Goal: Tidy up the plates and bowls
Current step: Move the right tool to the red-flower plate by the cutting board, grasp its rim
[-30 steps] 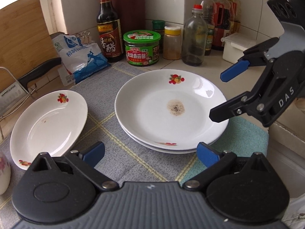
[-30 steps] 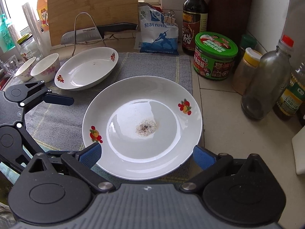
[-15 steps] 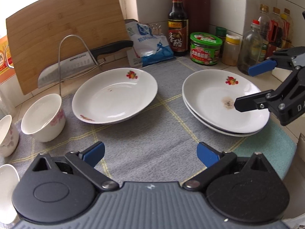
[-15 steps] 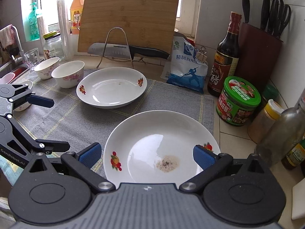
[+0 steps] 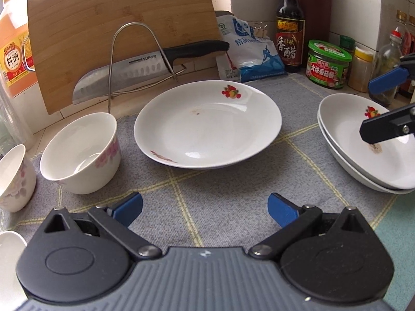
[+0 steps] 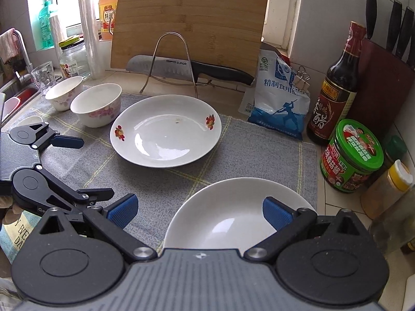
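Observation:
A single white plate (image 5: 207, 124) with a fruit print lies on the grey mat (image 5: 223, 207); it also shows in the right wrist view (image 6: 166, 132). Two stacked white plates (image 5: 363, 150) sit at the right, and the right wrist view shows them (image 6: 233, 212) under my right gripper (image 6: 199, 211), which is open and empty. My left gripper (image 5: 205, 208) is open and empty above the mat, in front of the single plate. A white bowl (image 5: 80, 153) with pink flowers stands left of that plate, with a second bowl (image 5: 13, 178) beyond it.
A cutting board (image 5: 116, 39) and a knife (image 5: 145, 70) on a wire rack stand behind the plate. A salt bag (image 5: 251, 54), vinegar bottle (image 5: 289, 26), green-lidded jar (image 5: 328, 64) and other bottles line the back right. A glass (image 6: 42, 76) and sink are at far left.
Both grippers have pulled back and turned left. The single plate is now centred in the left wrist view, and the stacked plates have slid to the right edge. Both grippers stay open.

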Demonstrator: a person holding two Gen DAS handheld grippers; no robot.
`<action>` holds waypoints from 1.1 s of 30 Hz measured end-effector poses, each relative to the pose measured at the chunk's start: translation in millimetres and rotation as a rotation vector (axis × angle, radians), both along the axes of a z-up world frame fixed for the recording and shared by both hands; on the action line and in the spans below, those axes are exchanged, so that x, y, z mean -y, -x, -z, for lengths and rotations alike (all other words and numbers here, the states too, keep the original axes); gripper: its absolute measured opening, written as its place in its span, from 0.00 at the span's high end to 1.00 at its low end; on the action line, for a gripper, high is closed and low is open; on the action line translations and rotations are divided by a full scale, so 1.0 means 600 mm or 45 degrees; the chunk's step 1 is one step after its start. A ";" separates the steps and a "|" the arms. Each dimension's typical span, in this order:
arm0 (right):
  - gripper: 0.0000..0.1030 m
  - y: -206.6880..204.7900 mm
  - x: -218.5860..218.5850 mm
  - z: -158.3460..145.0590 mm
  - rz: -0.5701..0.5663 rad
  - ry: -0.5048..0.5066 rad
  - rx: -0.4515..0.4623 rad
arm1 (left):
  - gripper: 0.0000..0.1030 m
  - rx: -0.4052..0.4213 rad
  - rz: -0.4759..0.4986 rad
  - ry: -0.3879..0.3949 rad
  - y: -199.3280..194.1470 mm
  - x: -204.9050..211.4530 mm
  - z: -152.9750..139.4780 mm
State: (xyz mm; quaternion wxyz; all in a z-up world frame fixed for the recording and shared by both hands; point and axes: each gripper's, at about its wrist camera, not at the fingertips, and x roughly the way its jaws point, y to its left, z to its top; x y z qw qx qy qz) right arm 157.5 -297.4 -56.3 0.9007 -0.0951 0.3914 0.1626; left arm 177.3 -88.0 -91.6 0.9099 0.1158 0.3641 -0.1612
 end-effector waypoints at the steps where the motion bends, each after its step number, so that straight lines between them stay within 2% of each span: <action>1: 0.00 -0.009 -0.003 0.000 -0.005 -0.007 -0.012 | 0.01 -0.008 0.003 0.007 -0.008 -0.001 0.004; 6: 0.00 -0.051 -0.015 0.003 -0.041 -0.027 -0.071 | 0.00 -0.050 0.021 0.017 -0.040 0.000 0.027; 9: 0.00 -0.074 -0.028 0.007 -0.071 0.005 -0.084 | 0.00 -0.078 0.021 0.090 -0.054 -0.008 0.032; 22: 0.00 -0.193 -0.056 0.040 -0.190 -0.011 -0.208 | 0.00 0.000 0.063 0.133 -0.083 -0.002 0.038; 33: 0.00 -0.304 -0.075 0.080 -0.276 -0.043 -0.335 | 0.00 0.024 0.026 0.144 -0.089 0.001 0.039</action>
